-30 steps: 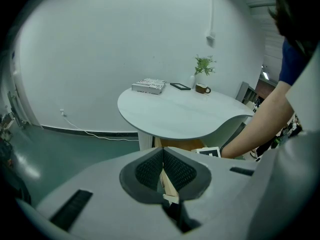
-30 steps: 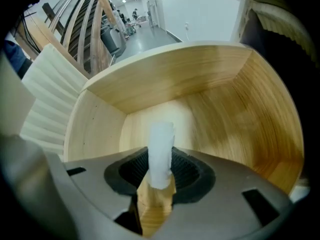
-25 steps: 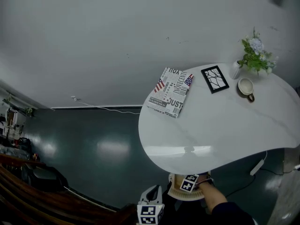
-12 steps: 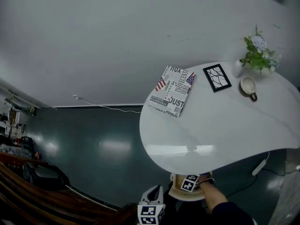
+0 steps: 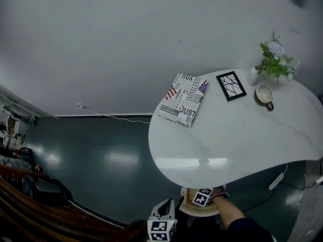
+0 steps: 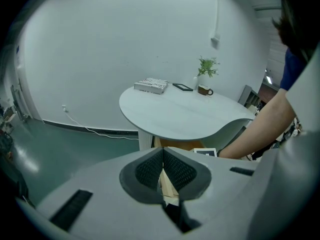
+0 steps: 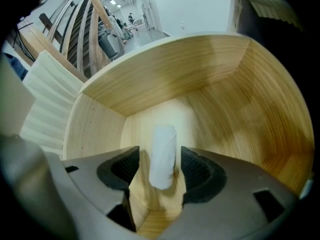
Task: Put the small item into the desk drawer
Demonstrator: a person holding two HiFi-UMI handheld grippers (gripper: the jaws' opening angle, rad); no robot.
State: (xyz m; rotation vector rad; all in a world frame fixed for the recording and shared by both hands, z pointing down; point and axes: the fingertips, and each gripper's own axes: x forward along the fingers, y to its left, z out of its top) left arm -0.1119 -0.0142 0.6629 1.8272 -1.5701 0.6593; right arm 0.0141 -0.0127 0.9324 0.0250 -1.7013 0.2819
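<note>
The small item point(image 7: 163, 151), a white cylinder, stands between the jaws of my right gripper point(image 7: 160, 155) inside the wooden drawer point(image 7: 240, 109). The jaws are opening, and a gap shows on both sides of the item, so the pads do not press it. In the head view the right gripper point(image 5: 203, 196) reaches into the drawer point(image 5: 194, 210) under the near edge of the white desk point(image 5: 237, 140). My left gripper point(image 5: 161, 229) hangs below and to the left of it. In its own view the left gripper point(image 6: 163, 156) has its pads together on nothing.
On the desk lie a printed book point(image 5: 184, 99), a black picture frame point(image 5: 231, 85), a cup point(image 5: 264, 94) and a vase of flowers point(image 5: 272, 59). A white cable point(image 5: 116, 117) runs along the dark floor by the wall. A person's arm point(image 6: 260, 129) reaches toward the drawer.
The head view only sways a little; both gripper cubes stay at the desk's near edge.
</note>
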